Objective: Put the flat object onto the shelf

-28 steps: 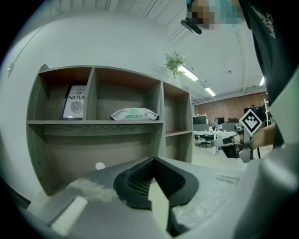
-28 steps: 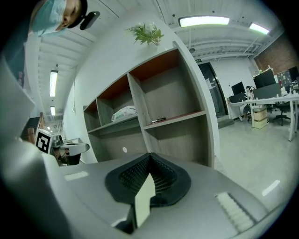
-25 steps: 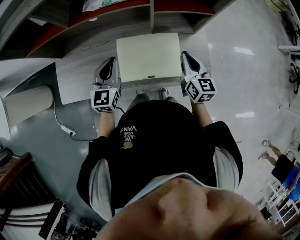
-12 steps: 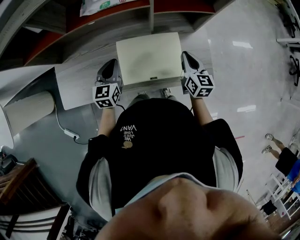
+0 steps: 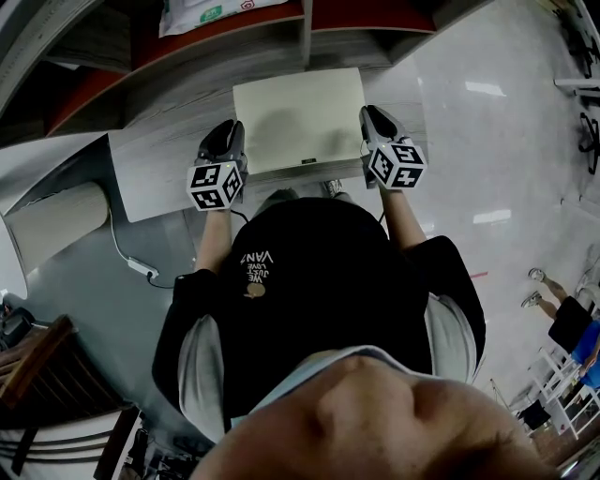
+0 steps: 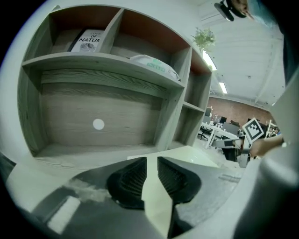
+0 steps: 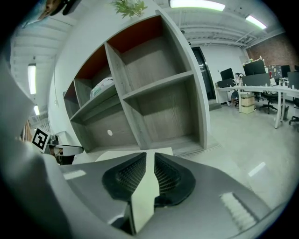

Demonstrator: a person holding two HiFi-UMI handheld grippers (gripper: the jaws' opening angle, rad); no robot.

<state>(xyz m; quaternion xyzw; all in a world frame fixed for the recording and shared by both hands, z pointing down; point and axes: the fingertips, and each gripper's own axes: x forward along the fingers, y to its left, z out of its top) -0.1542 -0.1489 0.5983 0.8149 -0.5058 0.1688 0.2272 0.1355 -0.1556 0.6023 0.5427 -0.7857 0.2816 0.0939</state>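
Note:
The flat object is a cream panel [image 5: 298, 117] lying level over the grey wooden shelf's bottom board [image 5: 169, 164]. My left gripper [image 5: 230, 142] has the panel's left edge between its jaws, and my right gripper [image 5: 368, 124] has the right edge. In the left gripper view the panel's edge [image 6: 156, 205] fills the slot between the ribbed pads [image 6: 128, 179] of the left gripper [image 6: 152, 168]. The right gripper view shows the same: the panel [image 7: 140, 200] fills the right gripper's [image 7: 150, 163] jaws. Both pairs of jaws are opening, and I see no gap beside the panel.
The shelf unit [image 6: 98, 123] has an open lower bay and narrower compartments [image 7: 159, 112] to its right. A white bag [image 5: 202, 11] and a book [image 6: 88, 39] sit higher up. On the floor to the left are a pale roll [image 5: 56, 211] and a white cable [image 5: 136, 262]. A bystander [image 5: 562, 323] stands far right.
Both grippers and the panel have shifted slightly toward the shelf. The left gripper has edged to the right, closer in to the panel's side.

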